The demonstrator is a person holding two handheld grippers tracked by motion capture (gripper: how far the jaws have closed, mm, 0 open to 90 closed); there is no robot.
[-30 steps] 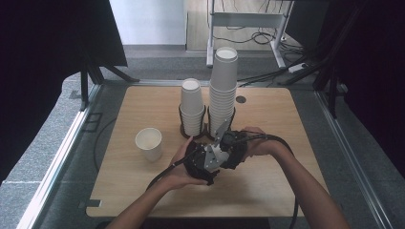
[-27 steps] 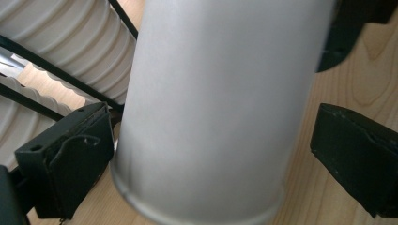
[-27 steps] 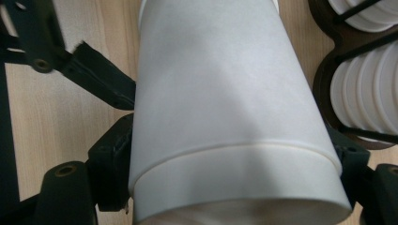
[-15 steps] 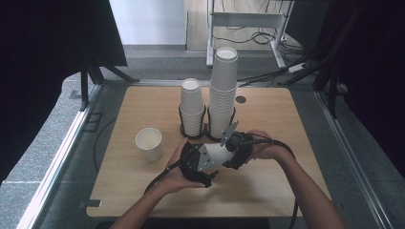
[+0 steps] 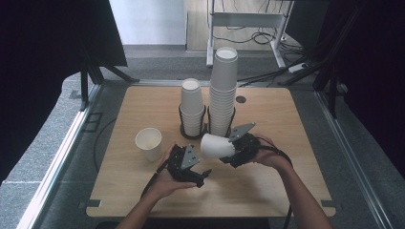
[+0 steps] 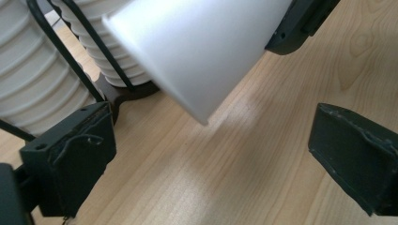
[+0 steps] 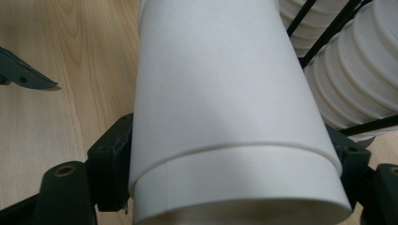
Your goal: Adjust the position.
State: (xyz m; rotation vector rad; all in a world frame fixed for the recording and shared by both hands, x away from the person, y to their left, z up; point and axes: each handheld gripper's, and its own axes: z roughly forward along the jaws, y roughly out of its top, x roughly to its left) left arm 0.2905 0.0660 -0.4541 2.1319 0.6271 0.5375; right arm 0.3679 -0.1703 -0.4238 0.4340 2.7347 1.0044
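Note:
My right gripper [image 5: 228,151] [image 7: 230,159] is shut on a white paper cup [image 5: 216,145] [image 7: 220,93], held on its side just above the wooden table [image 5: 282,119]. A step runs round the cup's wall close to the jaws. My left gripper [image 5: 203,175] [image 6: 213,126] stands open just left of and below the cup [image 6: 197,47], with bare wood between its jaws. Behind them, a short stack of cups [image 5: 192,107] and a tall stack of cups [image 5: 223,90] stand in black wire holders.
A single white cup [image 5: 149,143] stands upright on the table's left part. A small dark hole [image 5: 240,99] marks the tabletop near the tall stack. Metal rails edge the table on both sides, and a desk frame with cables stands beyond its far edge.
The two grippers were close together at the cup. My left gripper has drawn back to the left and now stands apart from it, while the right keeps the cup.

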